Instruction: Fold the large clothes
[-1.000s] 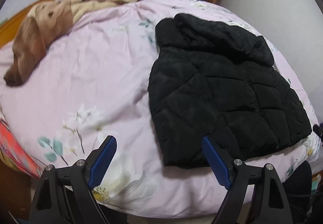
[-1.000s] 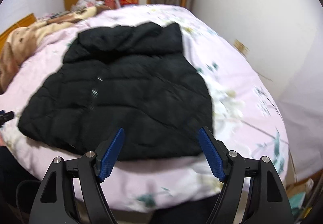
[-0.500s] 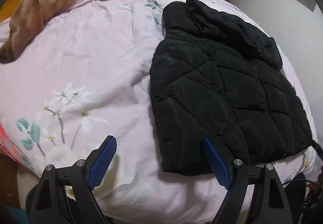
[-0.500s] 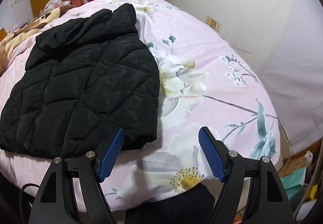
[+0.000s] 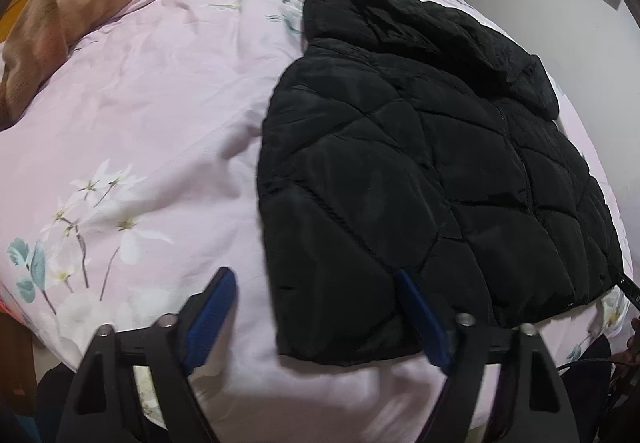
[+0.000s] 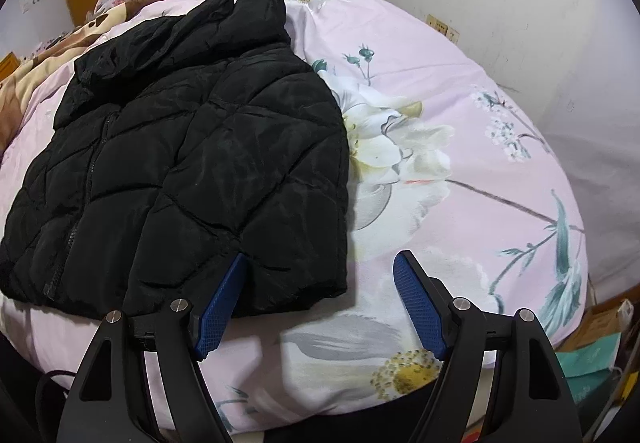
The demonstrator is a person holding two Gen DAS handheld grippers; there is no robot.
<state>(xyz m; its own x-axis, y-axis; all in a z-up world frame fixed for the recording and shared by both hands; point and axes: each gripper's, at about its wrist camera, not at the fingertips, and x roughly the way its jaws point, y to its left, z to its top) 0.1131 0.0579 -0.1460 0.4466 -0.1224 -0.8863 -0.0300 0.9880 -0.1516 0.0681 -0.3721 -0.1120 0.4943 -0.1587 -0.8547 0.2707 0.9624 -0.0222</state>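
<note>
Across the right half of the left wrist frame, the jacket (image 5: 432, 171) is spread front-up on the pink quilt (image 5: 140, 131), hood toward the top and hem toward the bottom edge; no sleeves are seen sticking out, so they seem already tucked in. The body is judged not yet folded over. The left gripper (image 5: 316, 307) is held released at the lower left hem corner, nothing clasped. At the lower centre of the right wrist frame, the right gripper (image 6: 320, 291) is likewise released over the opposite hem corner. Gripping both corners and folding hem to hood appear to be left.
</note>
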